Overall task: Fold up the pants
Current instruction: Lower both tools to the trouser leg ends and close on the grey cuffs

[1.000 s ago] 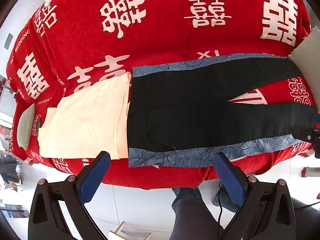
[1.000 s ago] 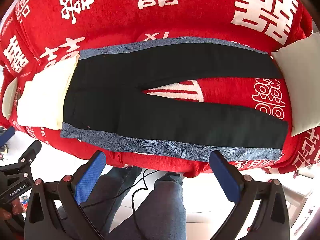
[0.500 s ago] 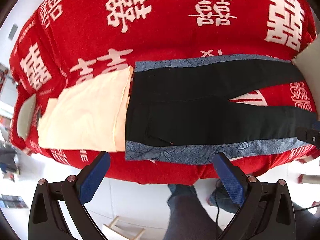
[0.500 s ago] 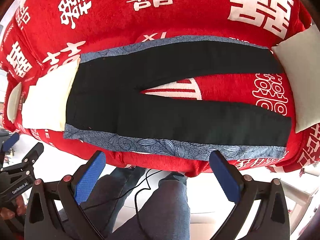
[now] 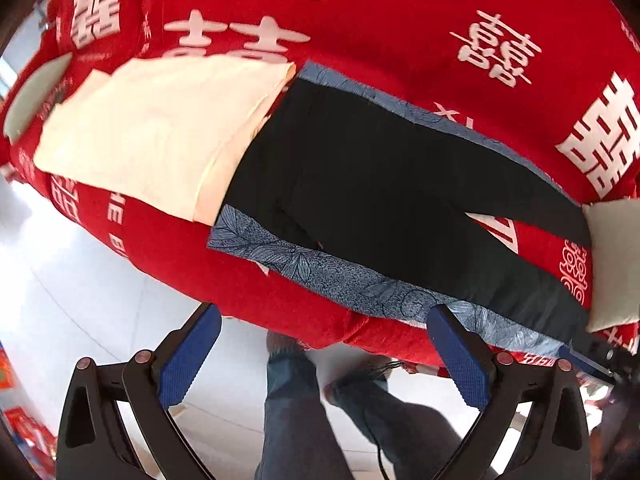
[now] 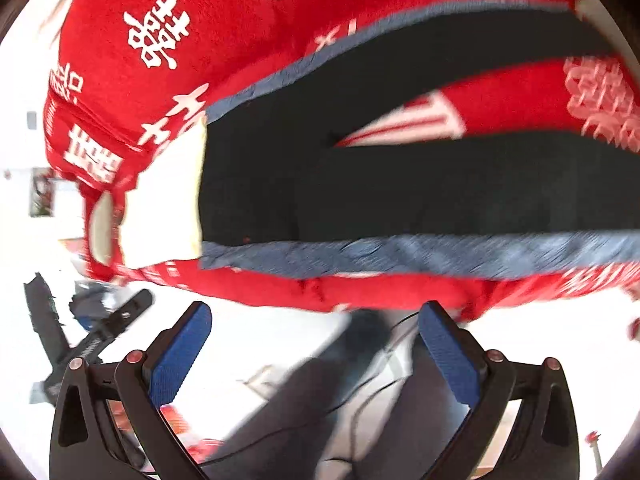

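Left wrist view shows the black pants (image 5: 380, 184) flat on the red blanket (image 5: 400, 20); left gripper (image 5: 324, 344) and right gripper (image 6: 316, 336) both gape, empty.

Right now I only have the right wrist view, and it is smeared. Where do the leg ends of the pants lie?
Observer: In the left wrist view the pants lie flat, and both leg ends stop beside a pale cushion.
Operator: Is the left gripper on the cloth?
Observer: No. The left gripper is open and empty, off the bed's near edge, below the blue leaf-print stripe.
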